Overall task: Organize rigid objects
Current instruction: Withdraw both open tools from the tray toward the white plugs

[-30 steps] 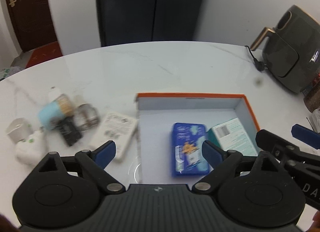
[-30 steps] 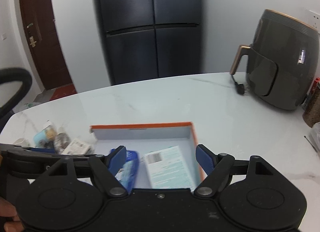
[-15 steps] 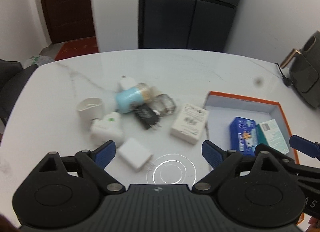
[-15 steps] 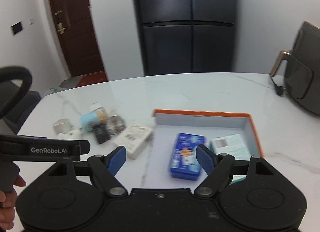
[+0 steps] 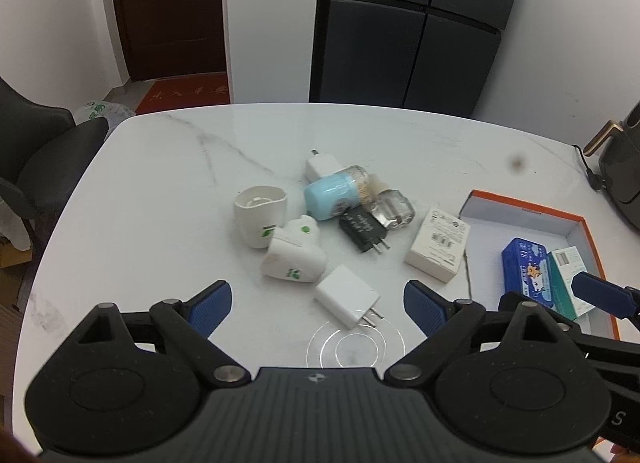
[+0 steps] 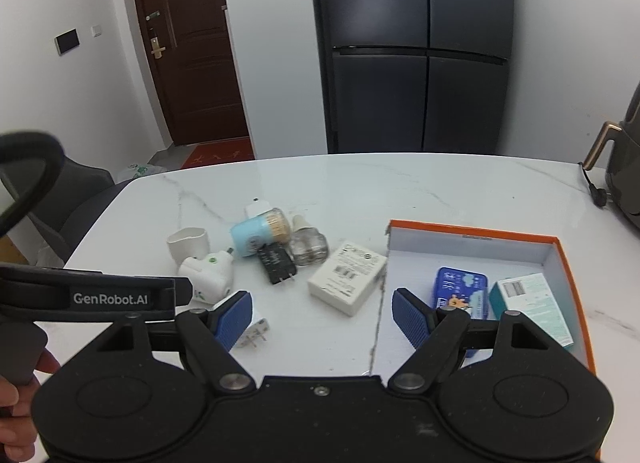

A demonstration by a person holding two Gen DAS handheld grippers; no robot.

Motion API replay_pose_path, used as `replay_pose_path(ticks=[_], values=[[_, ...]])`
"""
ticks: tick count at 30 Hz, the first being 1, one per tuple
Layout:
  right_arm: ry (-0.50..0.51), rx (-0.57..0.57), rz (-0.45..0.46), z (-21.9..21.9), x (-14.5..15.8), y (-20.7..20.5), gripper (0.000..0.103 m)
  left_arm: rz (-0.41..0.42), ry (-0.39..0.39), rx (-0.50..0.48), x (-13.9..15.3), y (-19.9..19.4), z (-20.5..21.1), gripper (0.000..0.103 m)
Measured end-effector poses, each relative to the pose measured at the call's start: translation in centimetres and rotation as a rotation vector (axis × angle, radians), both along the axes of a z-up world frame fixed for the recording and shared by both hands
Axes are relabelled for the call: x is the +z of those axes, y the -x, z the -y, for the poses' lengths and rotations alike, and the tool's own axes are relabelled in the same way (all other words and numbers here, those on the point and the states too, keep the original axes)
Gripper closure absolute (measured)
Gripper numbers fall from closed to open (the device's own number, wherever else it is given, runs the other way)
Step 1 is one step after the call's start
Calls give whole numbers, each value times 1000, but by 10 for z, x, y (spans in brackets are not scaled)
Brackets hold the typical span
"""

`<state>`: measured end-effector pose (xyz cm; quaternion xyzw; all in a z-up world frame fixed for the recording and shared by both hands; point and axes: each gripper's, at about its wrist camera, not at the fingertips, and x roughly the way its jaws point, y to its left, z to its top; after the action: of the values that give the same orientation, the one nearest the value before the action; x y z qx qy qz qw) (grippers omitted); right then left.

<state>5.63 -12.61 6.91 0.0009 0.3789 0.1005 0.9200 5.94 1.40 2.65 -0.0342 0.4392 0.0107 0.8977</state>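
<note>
- Left gripper and right gripper: fingers spread, nothing held; both have been swung left from the box.
- Loose pile lies left of box; white charger nearest, so a pick is judged next.

Left gripper: blue-padded fingers spread wide above the desk, nothing between them.
White charger: flat on the desk, between and just beyond the fingertips, prongs toward the camera.
Cluster beyond: white cup, white plug-in unit, light-blue bottle, black adapter, clear glass bottle, white carton.
Orange-rimmed box: at right, holding a blue tin and a teal carton.
Right gripper: one blue finger over the box's near corner.
</note>
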Motion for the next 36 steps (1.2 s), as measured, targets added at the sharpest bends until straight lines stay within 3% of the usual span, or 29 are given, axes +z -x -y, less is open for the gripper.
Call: replay_pose_path(ticks=[36], values=[[1, 26, -49, -70, -26, -24, 12, -53, 2, 16, -23, -23, -73, 8]])
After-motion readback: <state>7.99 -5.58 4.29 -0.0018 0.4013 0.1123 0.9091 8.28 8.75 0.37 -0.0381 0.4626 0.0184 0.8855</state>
